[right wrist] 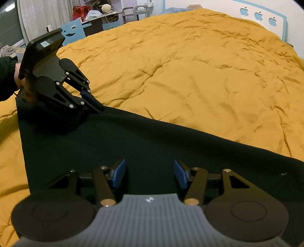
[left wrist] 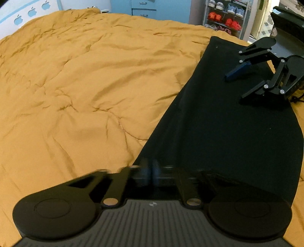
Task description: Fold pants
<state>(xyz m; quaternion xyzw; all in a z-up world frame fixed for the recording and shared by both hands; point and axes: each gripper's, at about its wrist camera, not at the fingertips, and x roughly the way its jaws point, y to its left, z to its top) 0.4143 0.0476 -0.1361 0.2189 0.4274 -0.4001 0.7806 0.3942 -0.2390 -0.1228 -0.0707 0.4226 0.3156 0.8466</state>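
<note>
Black pants [left wrist: 218,121] lie flat in a long strip on the mustard bedspread [left wrist: 76,76]; they also show in the right wrist view [right wrist: 133,140]. My left gripper [left wrist: 151,172] is shut with its blue pads together at one end of the pants, at the edge of the cloth; whether cloth is pinched is unclear. It shows in the right wrist view [right wrist: 95,105], tips down on the pants' edge. My right gripper [right wrist: 150,173] is open and empty, just above the pants at the other end. It shows in the left wrist view [left wrist: 237,83].
The wrinkled bedspread [right wrist: 190,66] covers the whole bed beyond the pants. A headboard with apple shapes [right wrist: 262,17] is at the far side. A shoe rack [left wrist: 226,17] and blue drawers [left wrist: 142,7] stand past the bed. A cluttered desk [right wrist: 102,17] is beyond the other edge.
</note>
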